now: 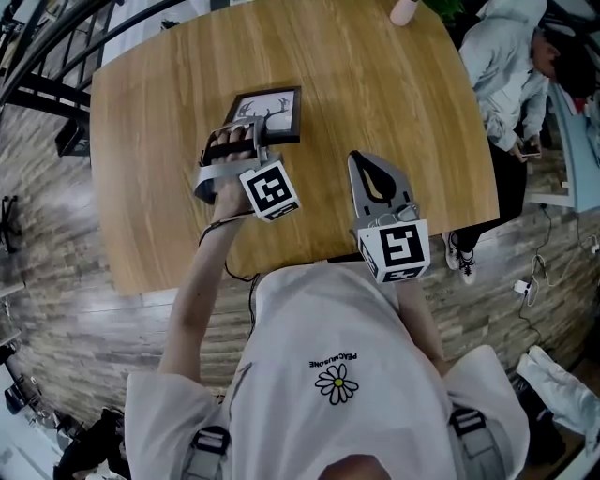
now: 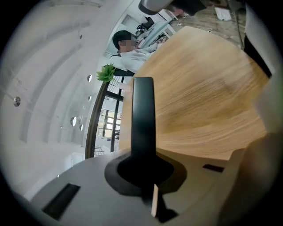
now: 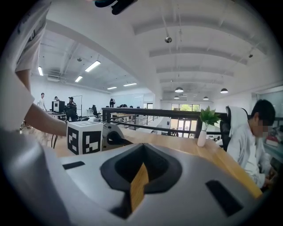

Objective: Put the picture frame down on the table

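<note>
Grippers number two: left gripper clamps the one picture frame, right gripper closed.

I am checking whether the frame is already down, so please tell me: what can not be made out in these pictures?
- Head view: the left gripper covers the near edge of the picture frame, so contact with the table is unclear.
- Head view: the frame's drawing is too small.
- Left gripper view: the frame shows only edge-on, its face hidden.
- Head view: the vase is cut off by the top edge.
</note>
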`<action>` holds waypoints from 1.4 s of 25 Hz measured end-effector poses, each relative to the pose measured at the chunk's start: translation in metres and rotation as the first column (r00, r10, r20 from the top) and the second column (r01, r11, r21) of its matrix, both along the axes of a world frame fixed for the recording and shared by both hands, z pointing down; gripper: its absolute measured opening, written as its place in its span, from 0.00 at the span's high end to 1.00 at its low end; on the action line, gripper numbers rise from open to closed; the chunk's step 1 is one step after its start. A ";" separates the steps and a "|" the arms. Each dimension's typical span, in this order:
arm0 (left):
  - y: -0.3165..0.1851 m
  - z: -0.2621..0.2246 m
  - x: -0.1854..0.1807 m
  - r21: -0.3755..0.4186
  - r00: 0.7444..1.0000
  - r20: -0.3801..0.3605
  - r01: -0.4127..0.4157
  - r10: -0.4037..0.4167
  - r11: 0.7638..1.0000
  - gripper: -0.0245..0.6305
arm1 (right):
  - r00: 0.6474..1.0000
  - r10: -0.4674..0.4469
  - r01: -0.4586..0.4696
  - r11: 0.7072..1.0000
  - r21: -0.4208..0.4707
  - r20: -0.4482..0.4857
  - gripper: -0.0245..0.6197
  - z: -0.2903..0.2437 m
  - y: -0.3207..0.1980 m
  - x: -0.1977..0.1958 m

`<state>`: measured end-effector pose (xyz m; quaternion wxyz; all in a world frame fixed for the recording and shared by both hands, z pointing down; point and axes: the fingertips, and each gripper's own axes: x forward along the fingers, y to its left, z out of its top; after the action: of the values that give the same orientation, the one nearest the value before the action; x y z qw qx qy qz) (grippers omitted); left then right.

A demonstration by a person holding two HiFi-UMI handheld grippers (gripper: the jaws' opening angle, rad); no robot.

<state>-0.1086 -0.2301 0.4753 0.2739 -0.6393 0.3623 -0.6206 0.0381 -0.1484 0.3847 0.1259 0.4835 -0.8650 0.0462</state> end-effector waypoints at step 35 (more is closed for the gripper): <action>0.049 0.110 0.026 -0.447 0.996 -0.043 -0.085 0.073 0.890 0.52 | 0.976 0.046 -0.015 0.990 -0.144 0.214 0.95 0.006 -0.006 0.015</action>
<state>-0.0824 -0.1809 0.5856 0.1394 -0.7070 0.1867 -0.6677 0.0531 -0.1541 0.3909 0.0638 0.4786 -0.8607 0.1617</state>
